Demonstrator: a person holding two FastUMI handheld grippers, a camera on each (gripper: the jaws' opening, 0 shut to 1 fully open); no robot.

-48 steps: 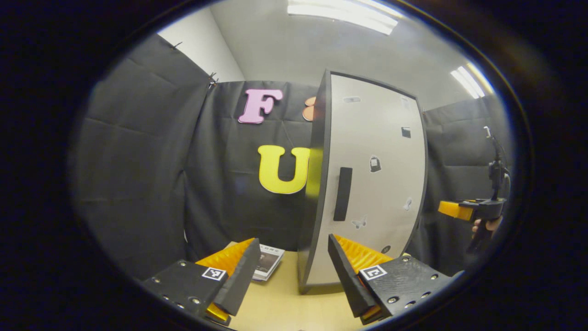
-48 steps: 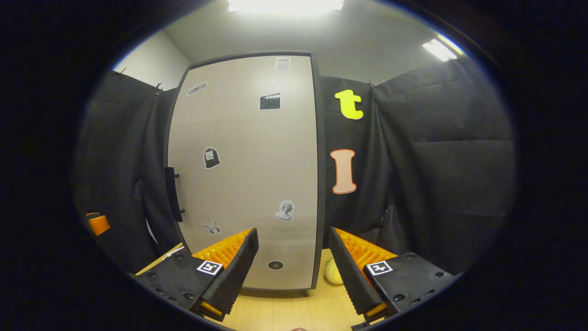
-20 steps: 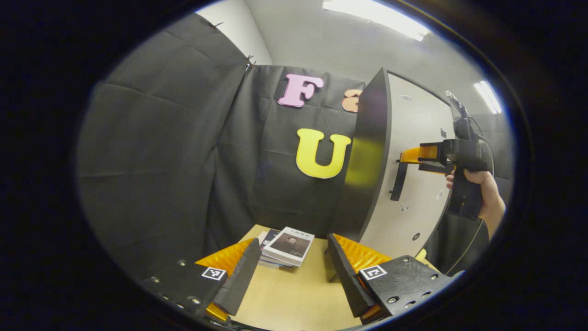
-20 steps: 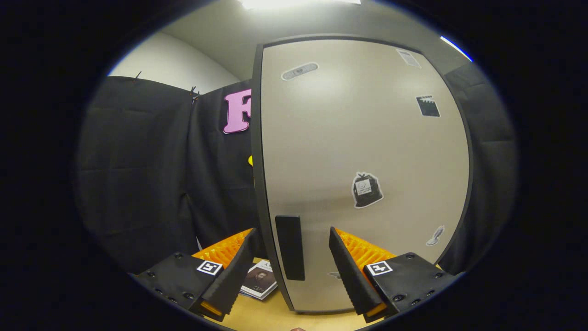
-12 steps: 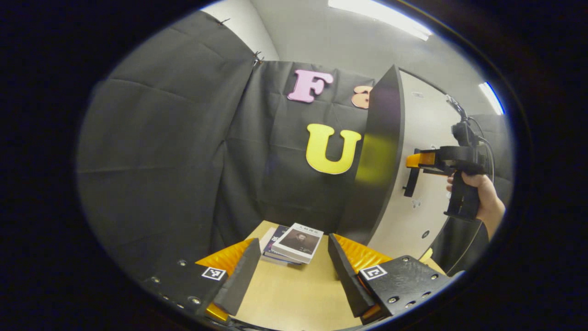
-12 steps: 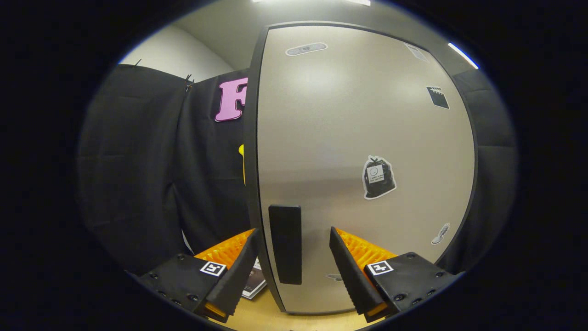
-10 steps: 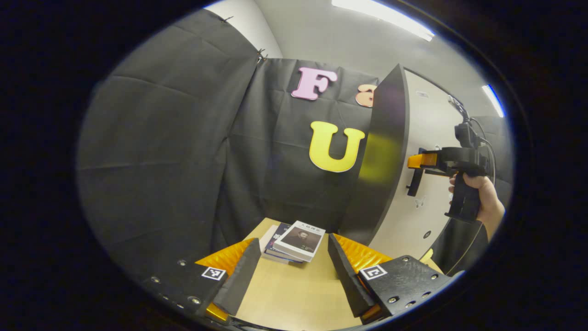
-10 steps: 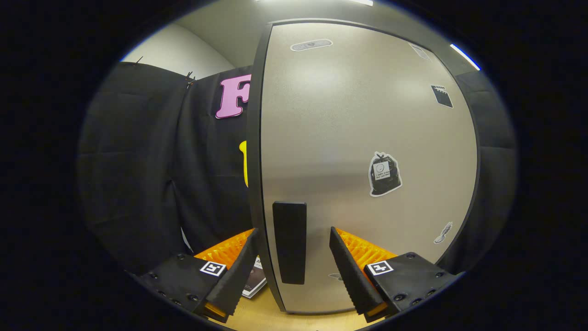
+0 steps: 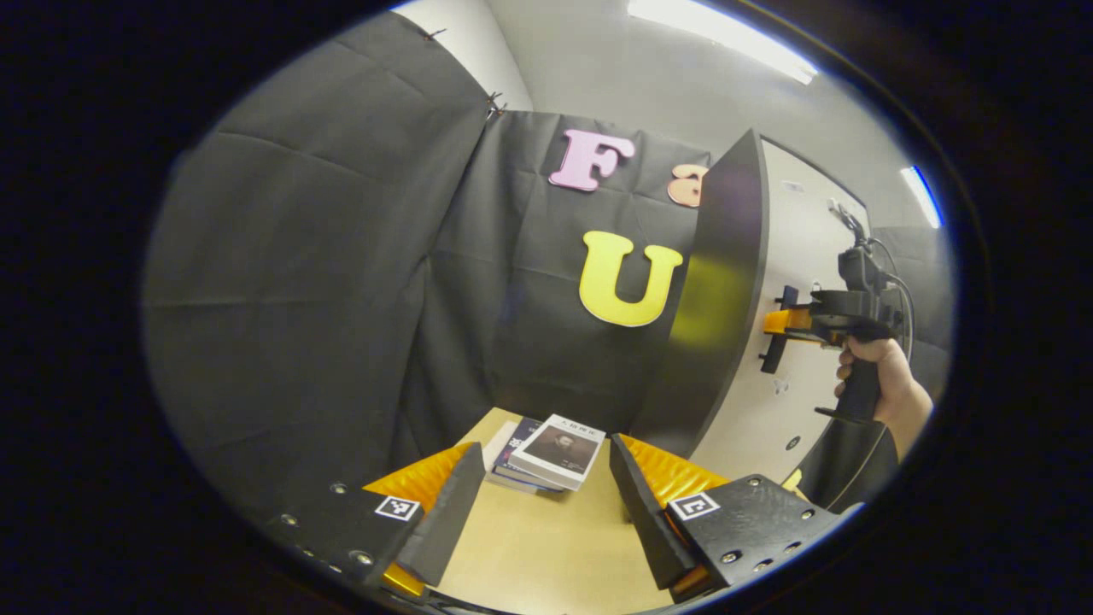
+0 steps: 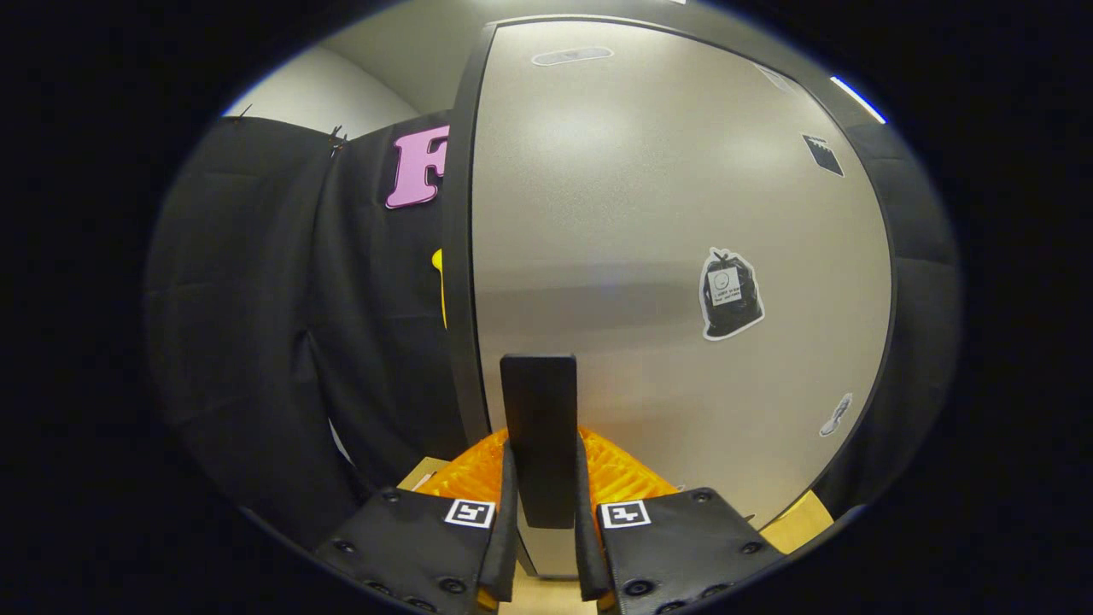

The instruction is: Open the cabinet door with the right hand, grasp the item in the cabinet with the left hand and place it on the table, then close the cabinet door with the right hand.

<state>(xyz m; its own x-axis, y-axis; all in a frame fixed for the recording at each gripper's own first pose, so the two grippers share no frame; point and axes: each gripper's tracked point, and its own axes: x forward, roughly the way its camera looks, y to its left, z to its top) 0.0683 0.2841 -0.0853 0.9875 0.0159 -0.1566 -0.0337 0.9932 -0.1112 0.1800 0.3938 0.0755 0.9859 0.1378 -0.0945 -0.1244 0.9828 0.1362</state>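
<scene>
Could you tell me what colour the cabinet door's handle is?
The handle is black, clearest in the right gripper view.

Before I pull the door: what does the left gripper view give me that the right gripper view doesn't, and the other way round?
Left gripper view: the open left tongs over the table, a stack of books beside the cabinet's dark side, and the hand holding the right tongs. Right gripper view: a close look at those tongs' fingers pressing both sides of the handle, plus a bin-bag sticker. Both: the door, which looks shut, its handle and the right tongs on it.
</scene>
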